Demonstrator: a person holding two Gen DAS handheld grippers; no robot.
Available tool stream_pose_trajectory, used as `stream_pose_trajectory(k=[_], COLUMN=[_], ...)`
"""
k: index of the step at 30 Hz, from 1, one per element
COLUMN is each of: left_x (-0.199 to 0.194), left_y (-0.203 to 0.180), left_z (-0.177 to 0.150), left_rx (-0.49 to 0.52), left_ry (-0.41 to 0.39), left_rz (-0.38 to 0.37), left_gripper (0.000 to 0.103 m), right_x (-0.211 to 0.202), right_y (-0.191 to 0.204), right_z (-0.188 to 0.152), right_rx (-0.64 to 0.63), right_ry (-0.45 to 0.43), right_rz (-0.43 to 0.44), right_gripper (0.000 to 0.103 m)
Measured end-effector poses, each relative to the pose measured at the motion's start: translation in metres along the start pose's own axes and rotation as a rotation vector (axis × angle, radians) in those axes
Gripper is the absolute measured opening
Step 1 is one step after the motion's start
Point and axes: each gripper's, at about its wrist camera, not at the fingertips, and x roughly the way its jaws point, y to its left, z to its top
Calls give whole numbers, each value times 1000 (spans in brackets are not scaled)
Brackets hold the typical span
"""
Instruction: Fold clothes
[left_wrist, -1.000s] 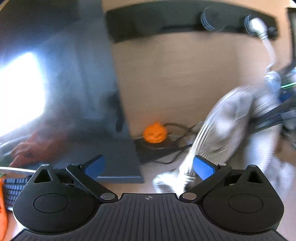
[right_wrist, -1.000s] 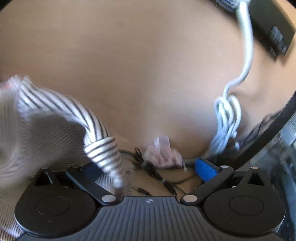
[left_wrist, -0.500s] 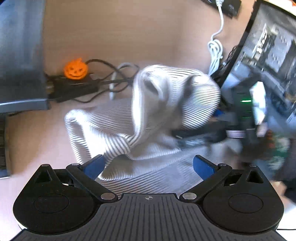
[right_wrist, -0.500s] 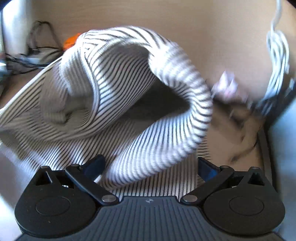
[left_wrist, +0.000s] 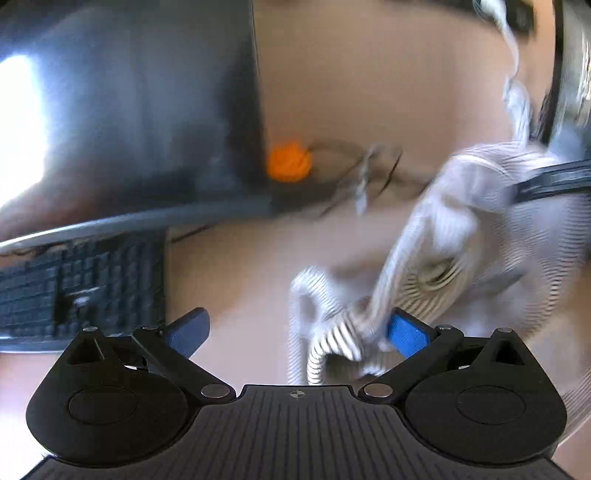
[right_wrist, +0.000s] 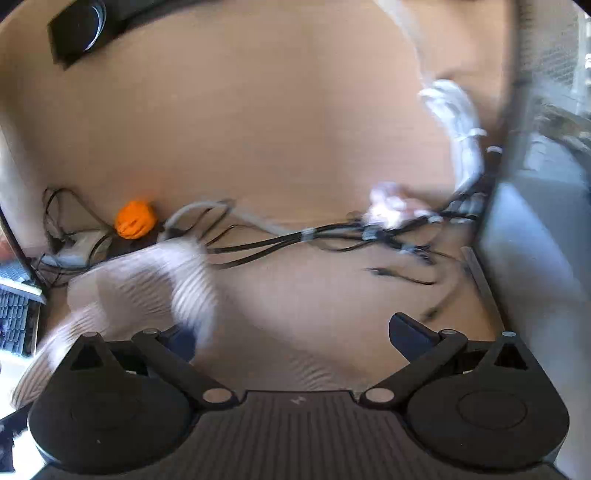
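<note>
Where blur allows, striped garment (left_wrist: 436, 258) against wide-spread left gripper (left_wrist: 295, 332) right pad.

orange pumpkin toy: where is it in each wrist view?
Left wrist: orange pumpkin toy sits upper centre, beside the dark monitor edge.
Right wrist: it sits mid-left, by the cable tangle.
Shared landmark: the striped garment, blurred in both.
</note>
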Motion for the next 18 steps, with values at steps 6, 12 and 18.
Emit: stream_pose_trajectory(k=[6, 12, 18], left_x=[0, 3, 8], left_y=[-10, 27, 27], left_z=[1, -28, -57], left_rx=[73, -13, 8], left_ry=[5, 70, 192], left_rz=[-70, -53, -384], left_gripper=[103, 103, 103], right_x=[1, -63, -42], right_y=[40, 28, 37], right_z=[-11, -70, -130], right_rx=[-238, -350, -397], right_ry=[-38, -82, 103], right_rz=[-57, 11, 187], right_gripper=[103, 103, 103])
